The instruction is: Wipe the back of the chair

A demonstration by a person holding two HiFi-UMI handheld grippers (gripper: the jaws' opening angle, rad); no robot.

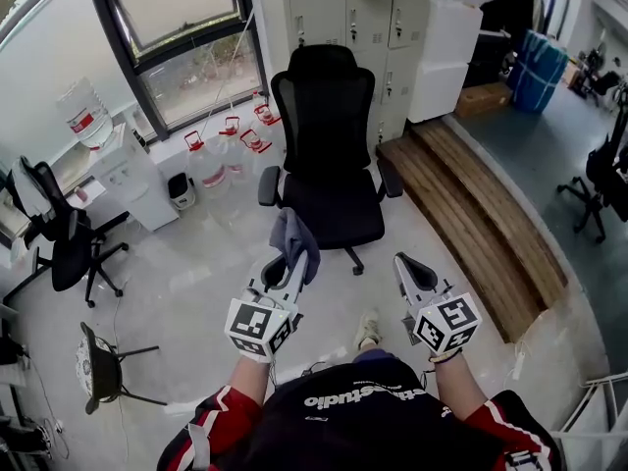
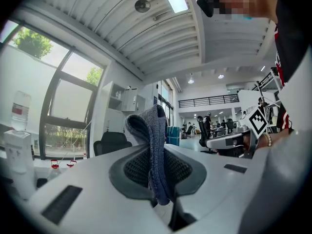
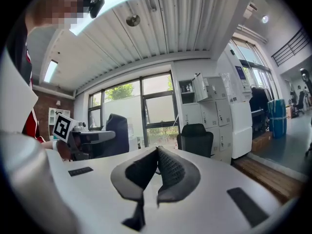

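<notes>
Head view, from the left: a water dispenser (image 1: 116, 170) with its bottle on top stands under the window, a small black desk chair (image 1: 67, 243) is just in front of it, and several empty water jugs (image 1: 234, 137) line the floor by the sill. Next comes the left gripper (image 1: 286, 266), its jaws pinching a grey-blue cloth (image 1: 295, 239); in the left gripper view the cloth (image 2: 152, 135) rises folded from between the clamped pads, with the left gripper (image 2: 157, 165) closed on its lower part. The black office chair (image 1: 329, 155) stands straight ahead on the pale floor, facing the person, its tall back (image 1: 326, 101) toward the lockers (image 1: 368, 18); the cloth is near its seat edge but not touching. Further right, the right gripper (image 1: 410, 266) is held level beside the left one; in the right gripper view its jaws (image 3: 157, 154) are pressed together at the tips with nothing between them. A wooden step (image 1: 476, 209) runs along the right.
</notes>
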